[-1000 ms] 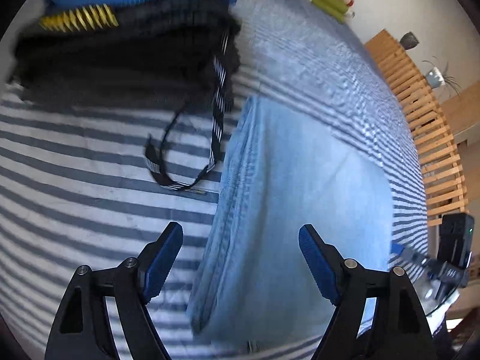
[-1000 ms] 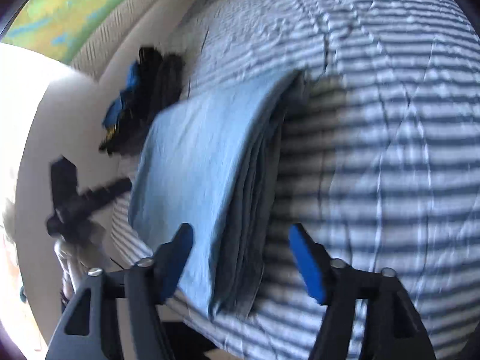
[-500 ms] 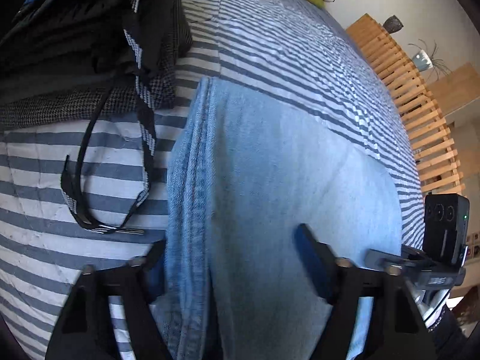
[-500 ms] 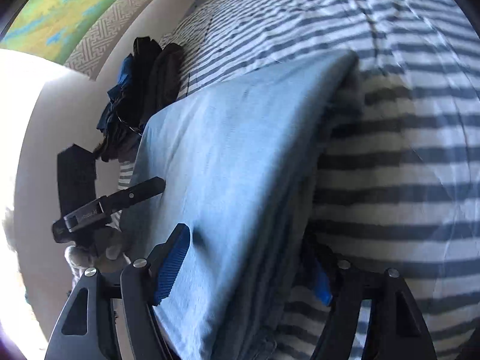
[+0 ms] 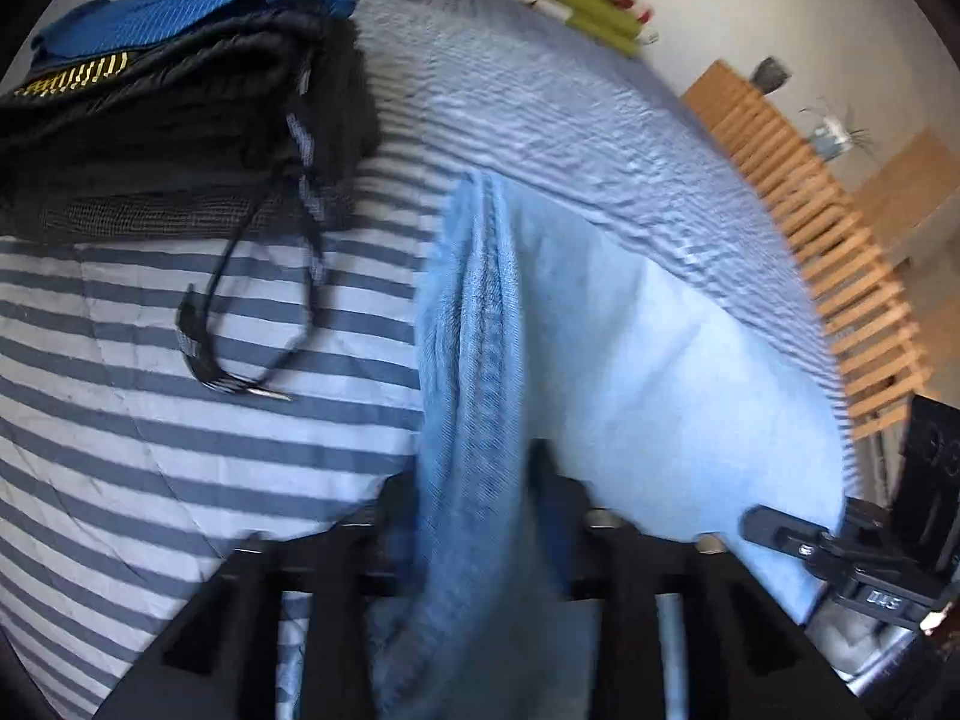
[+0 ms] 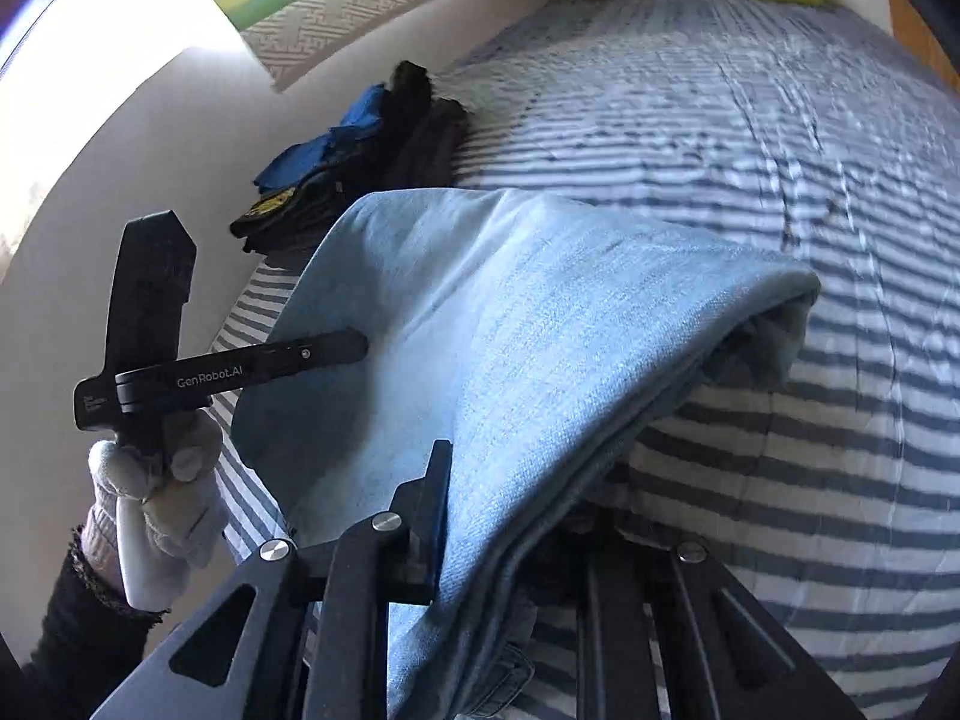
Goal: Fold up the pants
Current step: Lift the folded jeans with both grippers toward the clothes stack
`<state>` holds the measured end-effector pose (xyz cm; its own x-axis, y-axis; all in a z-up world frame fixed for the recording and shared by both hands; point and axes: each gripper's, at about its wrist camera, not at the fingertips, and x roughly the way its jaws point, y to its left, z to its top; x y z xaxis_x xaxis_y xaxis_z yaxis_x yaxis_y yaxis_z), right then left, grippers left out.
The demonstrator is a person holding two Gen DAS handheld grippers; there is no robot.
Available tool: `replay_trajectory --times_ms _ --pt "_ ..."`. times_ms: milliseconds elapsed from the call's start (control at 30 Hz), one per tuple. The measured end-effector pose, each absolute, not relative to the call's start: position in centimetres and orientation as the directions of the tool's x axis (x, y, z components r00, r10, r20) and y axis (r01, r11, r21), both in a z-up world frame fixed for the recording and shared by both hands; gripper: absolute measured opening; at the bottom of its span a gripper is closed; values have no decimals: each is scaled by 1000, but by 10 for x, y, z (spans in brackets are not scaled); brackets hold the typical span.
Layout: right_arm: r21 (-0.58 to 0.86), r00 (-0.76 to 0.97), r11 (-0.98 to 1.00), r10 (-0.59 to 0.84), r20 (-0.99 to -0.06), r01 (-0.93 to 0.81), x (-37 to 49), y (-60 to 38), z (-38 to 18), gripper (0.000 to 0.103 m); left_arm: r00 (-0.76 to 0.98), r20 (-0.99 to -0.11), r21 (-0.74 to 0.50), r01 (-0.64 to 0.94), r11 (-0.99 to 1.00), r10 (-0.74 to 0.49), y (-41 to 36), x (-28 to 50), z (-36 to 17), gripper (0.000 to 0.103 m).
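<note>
folded pale denim pants (image 5: 474,360) lie on the striped, quilted bedspread (image 5: 150,420). my left claw (image 5: 474,498) pinches their thick layered edge, jaws easing apart; my right claw (image 6: 516,516) is closing on the opposite stacked edge, soft fold sagging.

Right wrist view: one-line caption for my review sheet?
Right gripper, jaws closing on folded jeans over a striped bed; gloved left hand holds the other gripper beside them.
</note>
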<state>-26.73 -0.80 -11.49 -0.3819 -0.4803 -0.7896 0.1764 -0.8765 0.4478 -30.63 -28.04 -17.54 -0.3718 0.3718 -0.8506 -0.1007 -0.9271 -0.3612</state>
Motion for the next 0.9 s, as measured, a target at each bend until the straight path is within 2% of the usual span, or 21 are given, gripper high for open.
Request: replay_trajectory --times_ms 33,67,133,167,200,233,267,300,333,367,400,433,500,700,900 --pt "460 -364 -873 -486 -794 162 -270 -6 -120 19 -354 -877 -322 -73 -944 326 -284 -311 -181 79" --pt "476 -333 -869 -493 -804 137 -276 0 -128 22 -336 -877 -343 -64 -937 344 -281 -320 -189 84" --pt "494 -307 -868 -487 -818 61 -285 11 -139 30 -245 -850 -465 -70 -883 467 -281 -326 -205 83" --pt "517 -294 -855 -502 -813 29 -287 18 -146 34 -247 -842 -474 -82 -876 479 -280 -325 -206 83" --pt "553 -280 -833 -532 -799 4 -290 24 -154 40 -252 -845 -456 -118 -882 471 -274 -323 -205 74" --pt "575 -266 -818 -554 -788 0 -292 25 -159 41 -264 -848 -438 -136 -888 459 -269 -322 -204 65" --pt "618 -240 -786 -600 -763 -4 -297 23 -169 39 -258 -840 -457 -134 -879 477 -266 -321 -204 56" --pt "637 -238 -771 -616 -751 -15 -298 21 -172 26 -257 -825 -489 -122 -864 503 -266 -318 -203 49" --pt "630 -248 -776 -606 -756 -21 -298 19 -172 21 -276 -825 -484 -102 -869 493 -267 -315 -200 46" --pt "590 -275 -807 -571 -774 16 -297 11 -161 19 -291 -824 -481 -90 -872 485 -267 -311 -196 38" --pt "543 -301 -837 -535 -789 63 -295 2 -150 17 -310 -821 -478 -87 -874 480 -269 -306 -190 24" --pt "500 -332 -858 -508 -795 117 -292 -6 -138 16 -327 -804 -500 -81 -862 497 -275 -300 -183 19" --pt "448 -385 -867 -498 -777 217 -282 -18 -108 16 -369 -762 -544 -81 -835 532 -283 -287 -165 17" --pt "256 -524 -881 -448 -725 398 -257 -54 -35 15 -537 -655 -564 -121 -817 532 -301 -232 -97 15" --pt "172 -577 -850 -472 -666 498 -261 -90 17 15 -650 -600 -526 -119 -842 466 -335 -224 -32 15"
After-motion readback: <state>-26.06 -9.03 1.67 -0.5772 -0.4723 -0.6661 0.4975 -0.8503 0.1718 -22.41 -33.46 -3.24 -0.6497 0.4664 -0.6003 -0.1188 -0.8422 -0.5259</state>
